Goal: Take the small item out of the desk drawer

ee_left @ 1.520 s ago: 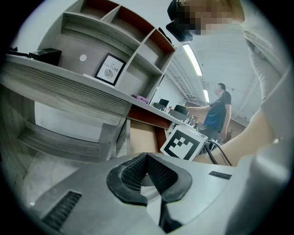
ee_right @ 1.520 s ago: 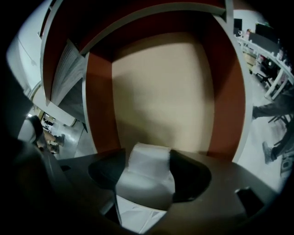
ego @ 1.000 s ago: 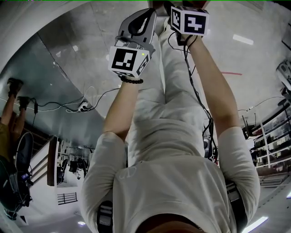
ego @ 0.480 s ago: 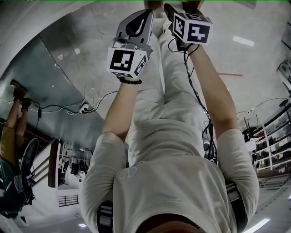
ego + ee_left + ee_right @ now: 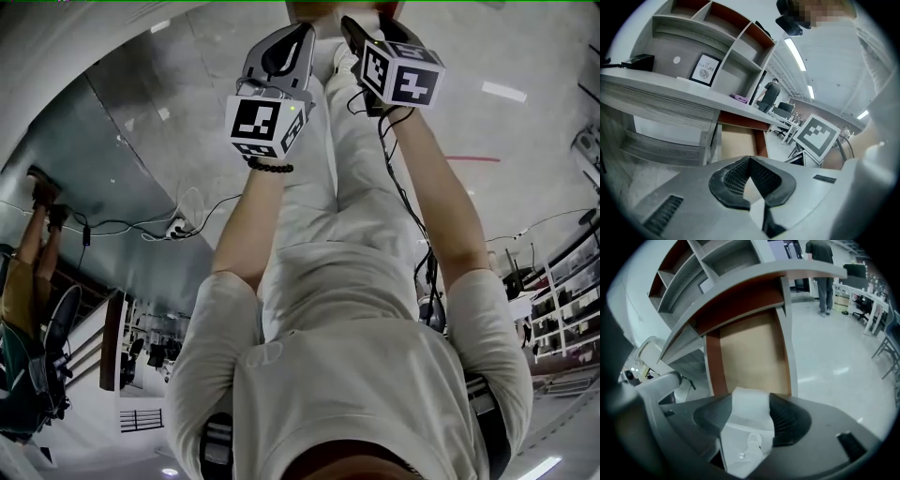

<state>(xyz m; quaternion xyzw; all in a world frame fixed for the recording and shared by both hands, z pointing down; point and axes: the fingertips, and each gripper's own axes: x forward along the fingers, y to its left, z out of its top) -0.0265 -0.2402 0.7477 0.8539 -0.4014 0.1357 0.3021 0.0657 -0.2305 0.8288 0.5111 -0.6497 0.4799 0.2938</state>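
In the right gripper view, my right gripper [image 5: 747,404] is shut on a small white box-like item [image 5: 746,420], with a dark pad against each of its sides. It hangs above the open desk drawer [image 5: 750,352], whose tan bottom shows bare. My left gripper [image 5: 750,161] is shut, its tips meeting with nothing between them. It points toward the same drawer [image 5: 736,140] from the side. In the head view, both grippers' marker cubes, the left [image 5: 267,127] and the right [image 5: 403,75], show at arm's length.
The grey desk top [image 5: 670,89] runs over the drawer, with open shelves [image 5: 717,51], a framed sign [image 5: 704,69] and a purple thing [image 5: 739,98] on it. A person [image 5: 822,273] stands on the glossy floor beyond, near other desks and chairs [image 5: 869,301].
In the head view the right gripper's marker cube has shifted down and right and has tilted. The left gripper has hardly moved. A person at the left edge has shifted.
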